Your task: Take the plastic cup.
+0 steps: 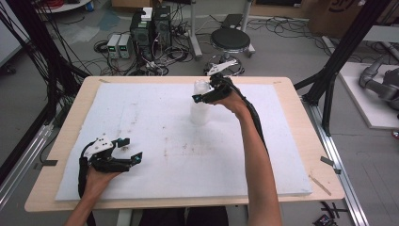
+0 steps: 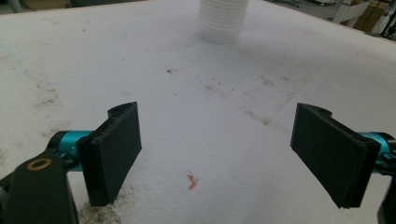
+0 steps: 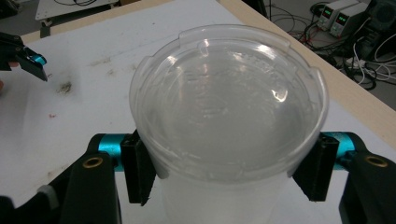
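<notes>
Cup (image 3: 229,116): translucent ribbed plastic, upright on the far middle of the bench (image 1: 70,117), apparently a stack.
Right claw (image 3: 231,172): jaws pressed on the top cup's rim from both sides, likely to lift it off.
Left claw (image 2: 217,154): wide, holding nothing, resting near the front edge.
Pad (image 1: 155,113): white foam, scuffed and stained.

cup stack (image 1: 199,106) far centre on mat (image 1: 155,136) | left gripper (image 1: 128,149) near-left

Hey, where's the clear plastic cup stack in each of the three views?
High view: cup stack at upper centre, top gripped by the right tool.
Left gripper view: its ribbed base at top centre, far ahead.
Right gripper view: fills the centre, between the jaws.
Shared landmark: the stained white foam mat.
</notes>
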